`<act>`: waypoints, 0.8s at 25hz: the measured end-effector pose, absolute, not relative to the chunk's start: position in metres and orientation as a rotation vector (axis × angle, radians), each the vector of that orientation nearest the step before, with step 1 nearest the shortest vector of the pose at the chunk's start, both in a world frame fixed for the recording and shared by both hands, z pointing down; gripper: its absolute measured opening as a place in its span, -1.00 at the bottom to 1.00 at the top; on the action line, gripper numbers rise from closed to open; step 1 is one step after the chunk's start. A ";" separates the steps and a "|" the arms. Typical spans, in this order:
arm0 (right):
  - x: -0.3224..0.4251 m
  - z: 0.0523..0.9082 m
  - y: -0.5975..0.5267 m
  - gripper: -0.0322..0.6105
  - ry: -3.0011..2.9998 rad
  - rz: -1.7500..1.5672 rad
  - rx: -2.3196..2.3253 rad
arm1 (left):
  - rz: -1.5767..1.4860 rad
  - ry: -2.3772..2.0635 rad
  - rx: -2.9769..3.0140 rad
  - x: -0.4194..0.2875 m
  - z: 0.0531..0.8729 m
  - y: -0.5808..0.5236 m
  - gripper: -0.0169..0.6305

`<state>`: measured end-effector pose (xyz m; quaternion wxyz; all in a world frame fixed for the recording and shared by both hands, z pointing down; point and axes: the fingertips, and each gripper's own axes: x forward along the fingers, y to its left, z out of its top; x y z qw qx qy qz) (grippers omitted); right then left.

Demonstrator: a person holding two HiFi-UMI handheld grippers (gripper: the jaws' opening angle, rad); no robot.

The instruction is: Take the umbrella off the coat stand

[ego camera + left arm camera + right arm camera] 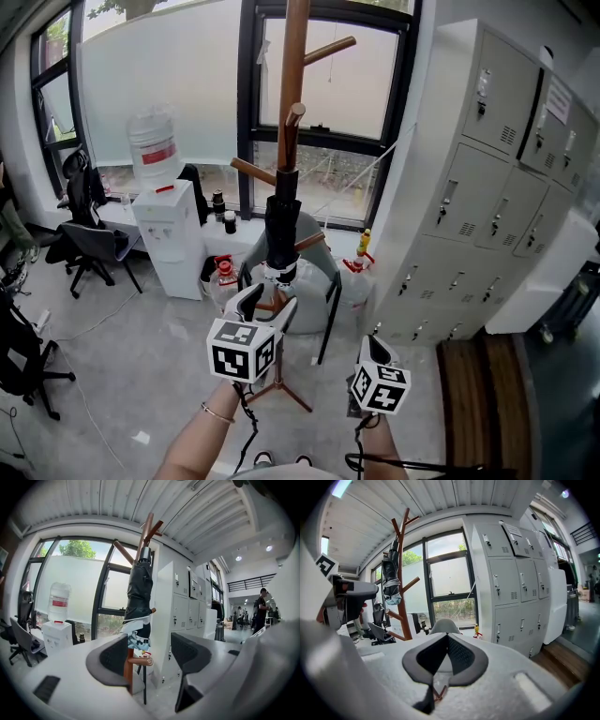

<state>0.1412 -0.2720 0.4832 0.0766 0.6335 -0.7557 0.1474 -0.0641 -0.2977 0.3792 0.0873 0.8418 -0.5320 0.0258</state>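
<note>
– Black umbrella [281,230], where is it?
– Folded, it hangs on the wooden stand [293,56], at the far centre.
– And the grippers?
– Left gripper [265,302] is just below the umbrella, jaws wide apart, grasping nothing. Right gripper [377,347] is nearer, at the right, jaws pressed together, empty. Lockers [487,187] stand far right.

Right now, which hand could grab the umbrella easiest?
Left. The left gripper has open jaws lined up on the umbrella; the right gripper sits off to the side, jaws shut.
</note>
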 end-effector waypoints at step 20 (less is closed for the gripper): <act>0.172 0.494 -0.263 -0.89 -2.193 0.470 1.958 | 0.069 -1.718 2.503 -0.070 0.334 -0.346 -0.07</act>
